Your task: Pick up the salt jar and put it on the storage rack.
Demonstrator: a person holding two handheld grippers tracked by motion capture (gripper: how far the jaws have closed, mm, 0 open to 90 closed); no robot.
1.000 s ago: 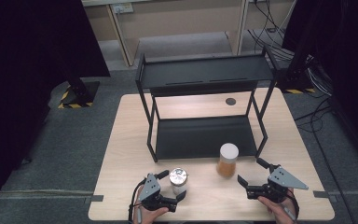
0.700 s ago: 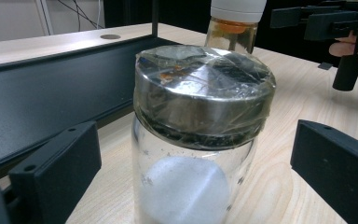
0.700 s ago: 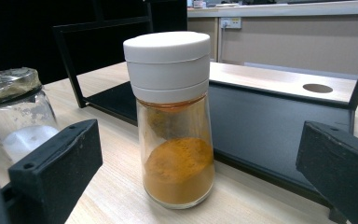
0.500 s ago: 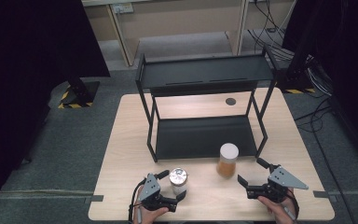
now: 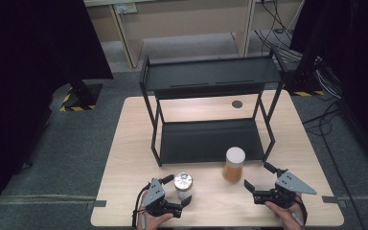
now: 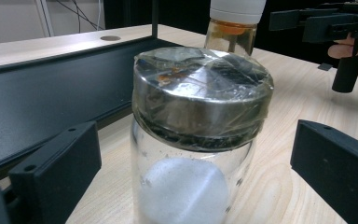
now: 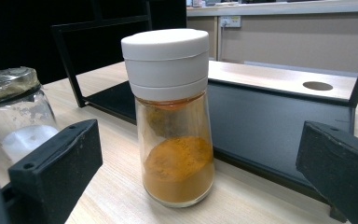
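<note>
Wooden table (image 5: pixel 129 143), black shelf (image 5: pixel 210 139) behind. Unchanged since earlier: left gripper (image 5: pixel 178 191) open around salt jar (image 5: pixel 183 185); right gripper (image 5: pixel 258 181) open, facing spice shaker (image 5: pixel 233 164).

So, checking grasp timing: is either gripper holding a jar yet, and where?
Nothing held. Left gripper is open around the foil-capped jar; right gripper is open near the spice jar.

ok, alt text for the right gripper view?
A clear glass spice shaker with a white cap, partly filled with orange powder, stands upright on the wooden table between the open right tongs, untouched. Behind it lies the black rack's lower shelf; a foil-topped glass jar of white powder stands at left.
</note>
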